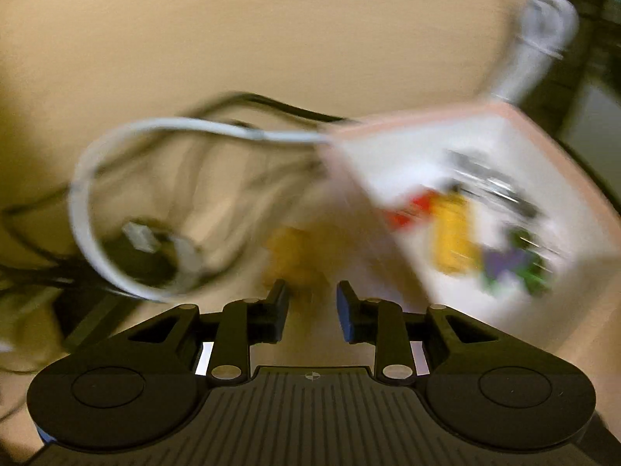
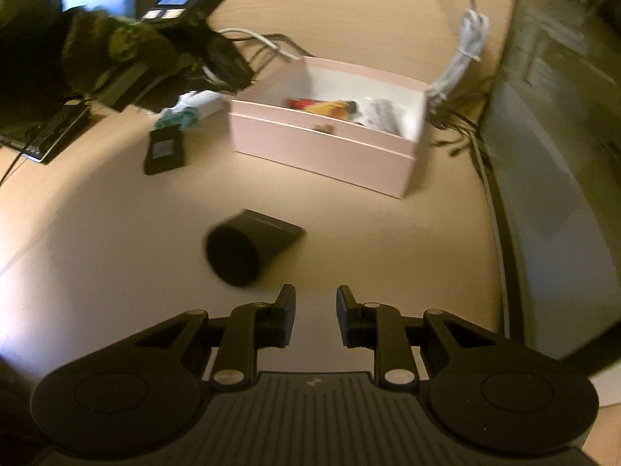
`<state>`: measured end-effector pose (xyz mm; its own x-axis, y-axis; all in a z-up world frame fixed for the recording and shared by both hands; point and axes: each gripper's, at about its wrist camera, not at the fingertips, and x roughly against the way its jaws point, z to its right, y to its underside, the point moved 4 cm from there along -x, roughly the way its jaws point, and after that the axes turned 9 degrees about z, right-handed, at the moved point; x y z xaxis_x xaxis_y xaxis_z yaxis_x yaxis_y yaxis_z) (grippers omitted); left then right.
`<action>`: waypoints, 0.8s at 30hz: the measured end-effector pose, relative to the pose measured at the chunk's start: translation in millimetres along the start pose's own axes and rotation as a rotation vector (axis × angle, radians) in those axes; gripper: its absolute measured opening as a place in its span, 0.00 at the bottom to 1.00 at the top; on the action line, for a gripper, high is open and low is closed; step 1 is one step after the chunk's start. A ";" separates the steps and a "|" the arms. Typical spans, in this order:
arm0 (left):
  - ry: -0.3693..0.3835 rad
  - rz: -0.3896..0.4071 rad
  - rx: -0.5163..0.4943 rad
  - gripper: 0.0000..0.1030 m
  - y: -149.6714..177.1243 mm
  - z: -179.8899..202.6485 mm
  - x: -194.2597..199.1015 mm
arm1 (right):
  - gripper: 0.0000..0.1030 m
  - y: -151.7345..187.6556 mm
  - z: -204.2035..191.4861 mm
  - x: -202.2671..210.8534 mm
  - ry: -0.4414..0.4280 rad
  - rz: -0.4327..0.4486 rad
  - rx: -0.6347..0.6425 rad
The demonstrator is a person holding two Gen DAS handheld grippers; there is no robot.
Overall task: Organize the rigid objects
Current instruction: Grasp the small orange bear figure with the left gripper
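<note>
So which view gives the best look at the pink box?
The right wrist view. There the pink box sits whole and fairly sharp on the table, open top and front wall both visible, with items inside. The left wrist view shows it close from above, but motion blur smears it and its coloured contents.

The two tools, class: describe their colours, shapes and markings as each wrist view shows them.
Both are black, with angular linkage arms, pale round pivot pins, two large round discs and a ribbed grey centre plate. The left tool has blue pads on its fingers; the right tool shows only black fingers.
</note>
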<state>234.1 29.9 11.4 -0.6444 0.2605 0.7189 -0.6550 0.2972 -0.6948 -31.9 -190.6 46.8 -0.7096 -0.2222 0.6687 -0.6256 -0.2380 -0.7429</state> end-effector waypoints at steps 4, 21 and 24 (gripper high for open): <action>-0.002 0.033 -0.069 0.22 9.0 2.3 20.2 | 0.22 4.0 17.0 -1.9 0.008 0.005 -0.019; -0.131 -0.033 0.659 0.24 -17.6 -49.5 -13.1 | 0.22 18.6 23.2 -30.1 0.014 -0.055 -0.146; -0.150 -0.032 0.632 0.27 -19.3 -47.2 -21.8 | 0.22 19.7 25.3 -30.6 0.036 -0.059 -0.154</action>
<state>279.4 61.9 10.0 -0.6392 0.1161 0.7602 -0.7510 -0.3067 -0.5847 -14.2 -212.4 12.5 -0.6792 -0.1778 0.7121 -0.7072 -0.1011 -0.6998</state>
